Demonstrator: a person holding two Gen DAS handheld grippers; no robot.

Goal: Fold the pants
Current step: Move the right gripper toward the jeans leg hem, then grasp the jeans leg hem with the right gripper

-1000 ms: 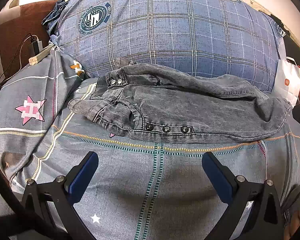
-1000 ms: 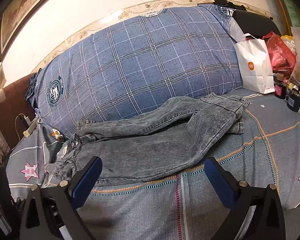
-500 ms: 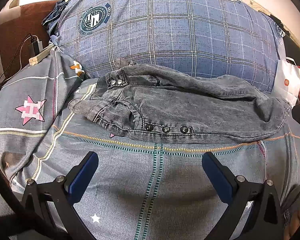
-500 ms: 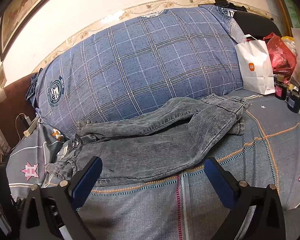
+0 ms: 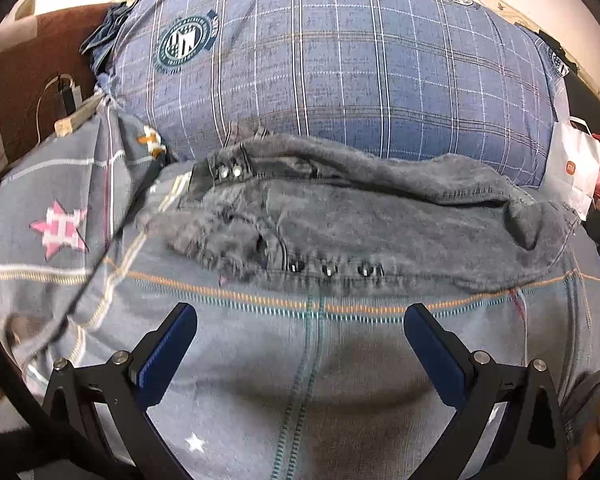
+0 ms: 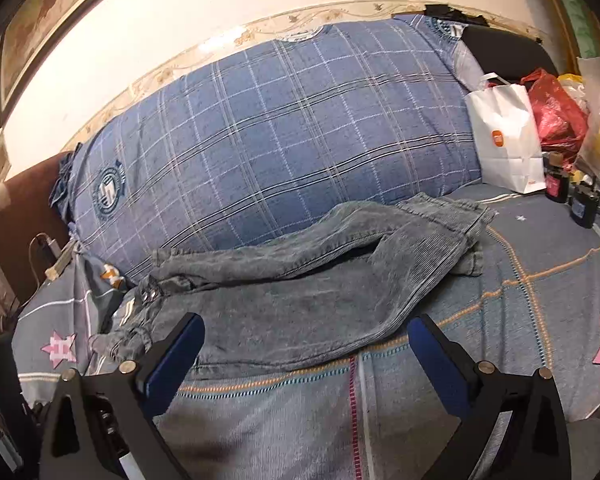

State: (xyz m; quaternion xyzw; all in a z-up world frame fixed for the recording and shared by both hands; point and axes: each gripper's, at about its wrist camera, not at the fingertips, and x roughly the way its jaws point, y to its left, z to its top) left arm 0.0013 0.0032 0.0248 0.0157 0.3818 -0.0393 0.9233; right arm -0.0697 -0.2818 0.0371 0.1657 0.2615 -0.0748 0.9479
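Left gripper (image 5: 300, 322) and right gripper (image 6: 306, 332), each with two blue-padded fingers spread wide, hold nothing above the grey patterned bedsheet (image 5: 312, 380). One pair of grey washed jeans (image 6: 300, 288) lies on the sheet at twelve o'clock of both grippers, apart from the fingertips: waistband with three metal buttons (image 5: 328, 269) toward nine o'clock, two leg cuffs (image 6: 460, 220) toward two o'clock. Beyond, at twelve, one blue plaid pillow (image 6: 284, 136) touches the jeans. At two o'clock stand one white paper bag (image 6: 504, 140), one red plastic bag (image 6: 556, 116) and two dark bottles (image 6: 556, 184). Nothing lies between grippers and jeans.
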